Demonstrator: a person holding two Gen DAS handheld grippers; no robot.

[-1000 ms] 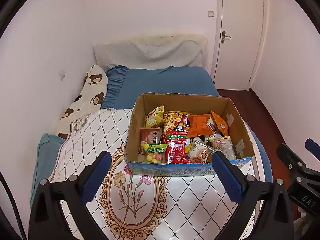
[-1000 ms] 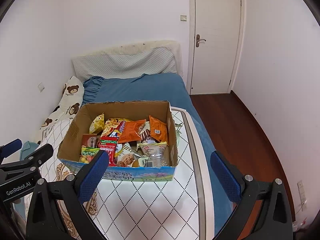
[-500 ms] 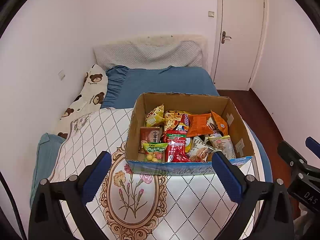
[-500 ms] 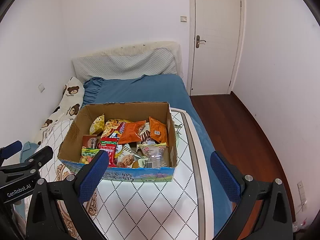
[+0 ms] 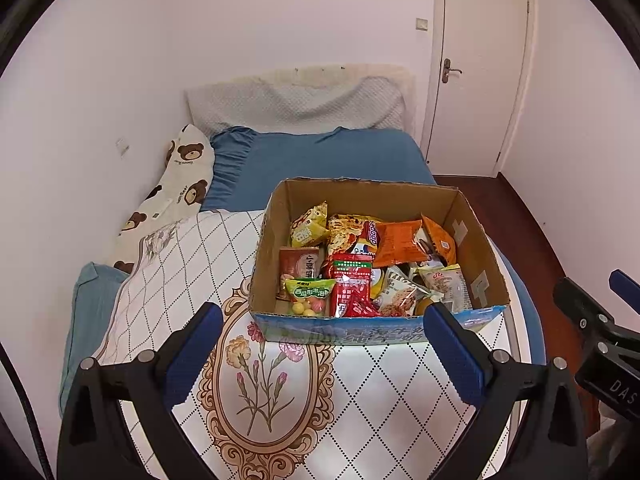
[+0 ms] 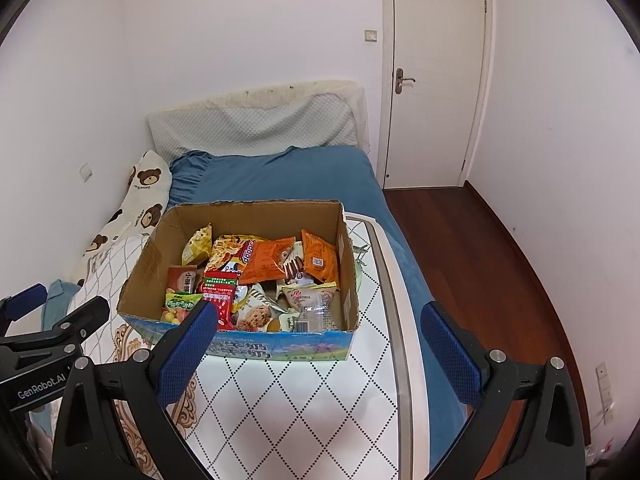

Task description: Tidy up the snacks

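Note:
A cardboard box (image 5: 478, 248) (image 6: 144, 272) full of several snack packets stands on a white patterned table top (image 5: 360, 392) (image 6: 304, 392). The packets include an orange bag (image 5: 398, 240) (image 6: 262, 258), a red packet (image 5: 350, 284) (image 6: 219, 292) and a green candy bag (image 5: 310, 292) (image 6: 180, 304). My left gripper (image 5: 324, 352) is open and empty, just in front of the box. My right gripper (image 6: 320, 352) is open and empty, in front of the box's right part. Each gripper also shows at the edge of the other view.
A bed with a blue sheet (image 5: 320, 160) (image 6: 288, 176) lies behind the table, with a bear-print pillow (image 5: 176, 188) along the left wall. A closed white door (image 6: 432, 80) and dark wood floor (image 6: 480, 248) are at the right. The table's right edge (image 6: 404, 360) is close.
Both views have shifted only slightly; the right view has drifted a little closer to the box. Both grippers stay open and nothing in the box has moved.

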